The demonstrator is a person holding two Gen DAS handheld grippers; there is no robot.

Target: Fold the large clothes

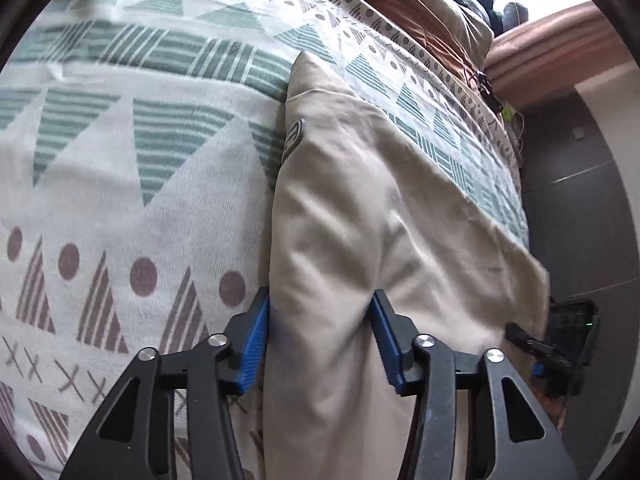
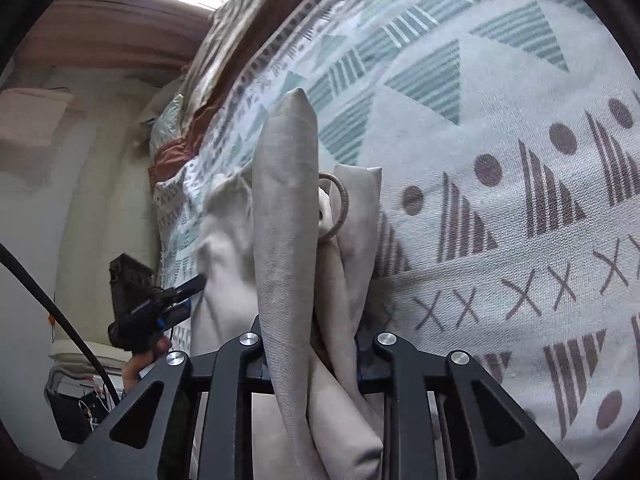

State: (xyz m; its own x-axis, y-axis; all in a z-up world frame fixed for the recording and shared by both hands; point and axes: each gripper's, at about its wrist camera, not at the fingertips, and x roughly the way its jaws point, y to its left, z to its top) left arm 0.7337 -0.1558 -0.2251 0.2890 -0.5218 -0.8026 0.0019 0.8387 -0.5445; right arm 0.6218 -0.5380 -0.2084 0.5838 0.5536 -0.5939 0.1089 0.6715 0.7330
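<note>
A large beige garment [image 1: 360, 216] lies lengthwise on a patterned bedsheet [image 1: 120, 184], one end hanging past the bed's edge. It bears a small round dark emblem [image 1: 294, 136]. My left gripper [image 1: 320, 332] holds a bunched part of it between its blue pads [image 1: 256, 340]. In the right wrist view the same beige garment [image 2: 284, 216] rises in a folded ridge, with a ring-shaped loop [image 2: 340, 204] beside it. My right gripper [image 2: 308, 344] is shut on this fabric. The other gripper [image 2: 160, 304] shows at the left of this view, at the cloth's far end.
The bedsheet [image 2: 500, 160] has green triangles, brown dots and crosses. A brown and tan quilt [image 1: 432, 4] lies at the head of the bed. A wooden headboard [image 1: 552, 44] stands beyond it. The bed's edge and dark floor [image 1: 580, 208] are at the right.
</note>
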